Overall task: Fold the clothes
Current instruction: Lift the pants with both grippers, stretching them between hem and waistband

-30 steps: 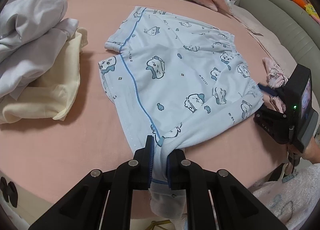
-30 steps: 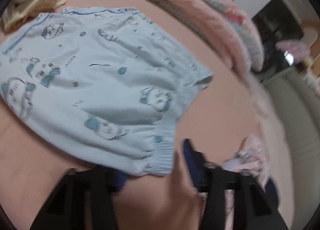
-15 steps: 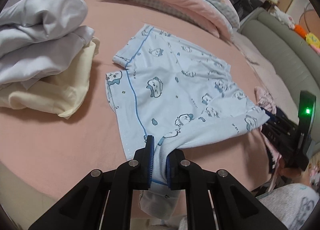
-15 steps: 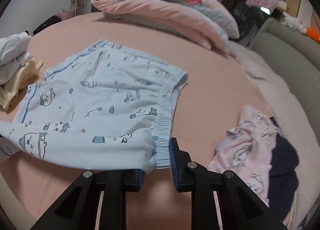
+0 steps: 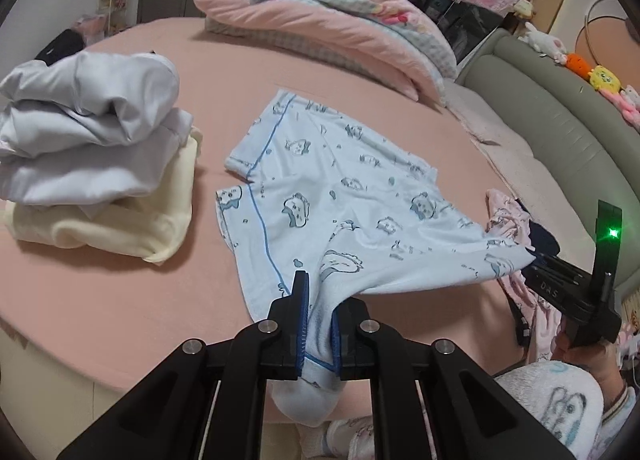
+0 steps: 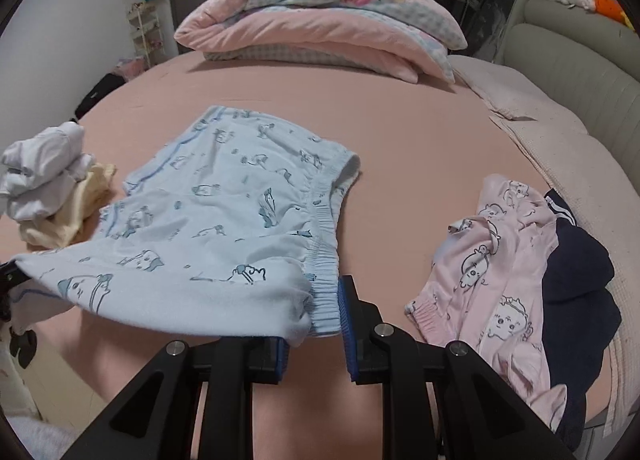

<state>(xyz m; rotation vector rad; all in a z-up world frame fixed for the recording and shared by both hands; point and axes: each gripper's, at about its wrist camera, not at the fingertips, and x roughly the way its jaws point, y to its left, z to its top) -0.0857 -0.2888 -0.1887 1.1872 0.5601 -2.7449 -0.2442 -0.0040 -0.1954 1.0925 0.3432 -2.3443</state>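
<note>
Light blue cartoon-print shorts [image 5: 340,196] lie on the pink bed [image 5: 120,280], with their near edge lifted off the sheet. My left gripper [image 5: 320,300] is shut on the leg hem with the blue trim, and fabric hangs down behind its jaws. In the right wrist view the same shorts [image 6: 224,220] stretch to the left, and my right gripper [image 6: 314,332] is shut on the near corner of the elastic waistband. The left wrist view shows the right gripper [image 5: 560,284] at the right edge, held by a hand. The far half of the shorts rests flat.
A folded stack of pale grey and cream clothes [image 5: 92,148] sits left of the shorts. A pink printed garment [image 6: 492,260] and a navy one [image 6: 580,280] lie crumpled at the right. A folded pink duvet [image 5: 320,24] lies at the back and a grey-green headboard [image 5: 560,132] runs along the right.
Both grippers have risen and drawn back toward the bed's edge, lifting the near edge of the shorts. The right gripper has taken hold of the waistband corner.
</note>
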